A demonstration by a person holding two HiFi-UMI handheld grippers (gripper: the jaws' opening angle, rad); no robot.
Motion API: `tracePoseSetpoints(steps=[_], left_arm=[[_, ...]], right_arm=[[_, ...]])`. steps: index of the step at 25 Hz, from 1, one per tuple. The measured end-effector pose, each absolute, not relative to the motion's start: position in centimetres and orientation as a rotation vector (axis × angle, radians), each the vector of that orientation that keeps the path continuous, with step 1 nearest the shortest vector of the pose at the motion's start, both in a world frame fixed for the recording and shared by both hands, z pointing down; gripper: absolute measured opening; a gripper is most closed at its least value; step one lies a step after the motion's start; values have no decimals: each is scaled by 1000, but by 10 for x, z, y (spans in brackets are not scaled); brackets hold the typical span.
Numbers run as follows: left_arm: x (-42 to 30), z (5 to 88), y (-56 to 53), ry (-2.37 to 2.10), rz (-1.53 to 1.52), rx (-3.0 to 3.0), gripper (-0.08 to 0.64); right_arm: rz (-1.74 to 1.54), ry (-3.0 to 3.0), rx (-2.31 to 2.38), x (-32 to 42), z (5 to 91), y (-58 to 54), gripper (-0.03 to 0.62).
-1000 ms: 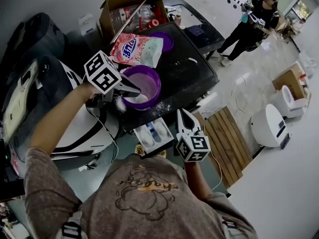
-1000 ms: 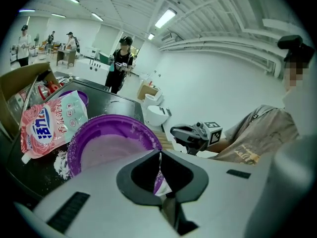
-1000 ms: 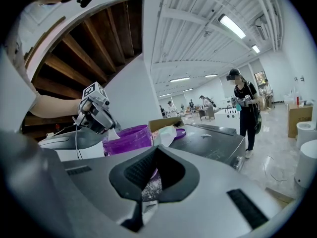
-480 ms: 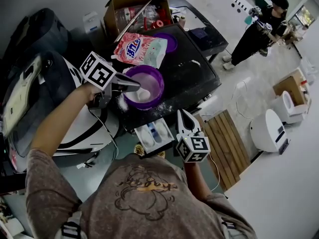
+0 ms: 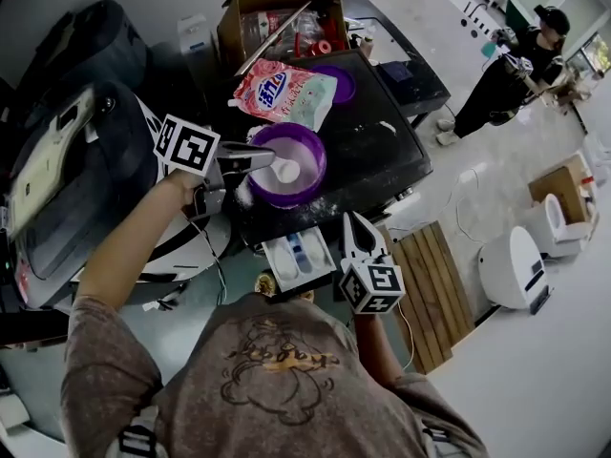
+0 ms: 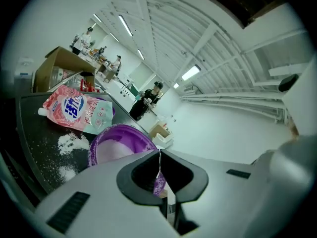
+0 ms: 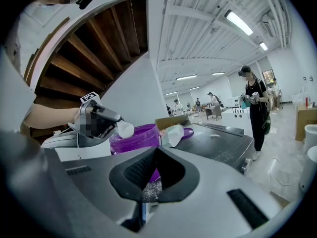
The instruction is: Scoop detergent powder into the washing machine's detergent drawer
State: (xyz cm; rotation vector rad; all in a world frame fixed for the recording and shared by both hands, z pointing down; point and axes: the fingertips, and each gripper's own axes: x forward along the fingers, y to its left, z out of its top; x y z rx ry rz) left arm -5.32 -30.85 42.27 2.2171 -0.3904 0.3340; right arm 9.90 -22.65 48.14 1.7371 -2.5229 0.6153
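Seemingly mid-scoop: left gripper (image 5: 265, 160) clamped white scoop (image 5: 285, 170) over purple powder tub (image 5: 321, 165); right gripper (image 5: 349, 219) clenched, empty. Next move needed level carry to detergent drawer (image 5: 298, 256).

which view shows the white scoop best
The right gripper view: the scoop shows side-on at the left gripper's tongs, above the purple bowl. The head view shows it smaller, from above. The left gripper view shows at most a thin sliver between its closed tongs.

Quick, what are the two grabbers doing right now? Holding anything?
Left gripper: closed on the white scoop, above the purple bowl.
Right gripper: closed, holding nothing.
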Motion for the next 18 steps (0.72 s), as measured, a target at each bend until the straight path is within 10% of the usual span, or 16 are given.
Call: tracePoseSetpoints(steps=[18], left_arm=[[-66, 422, -291, -699, -50, 2110, 23]], right_arm=[[551, -2610, 1467, 98, 490, -218, 2]])
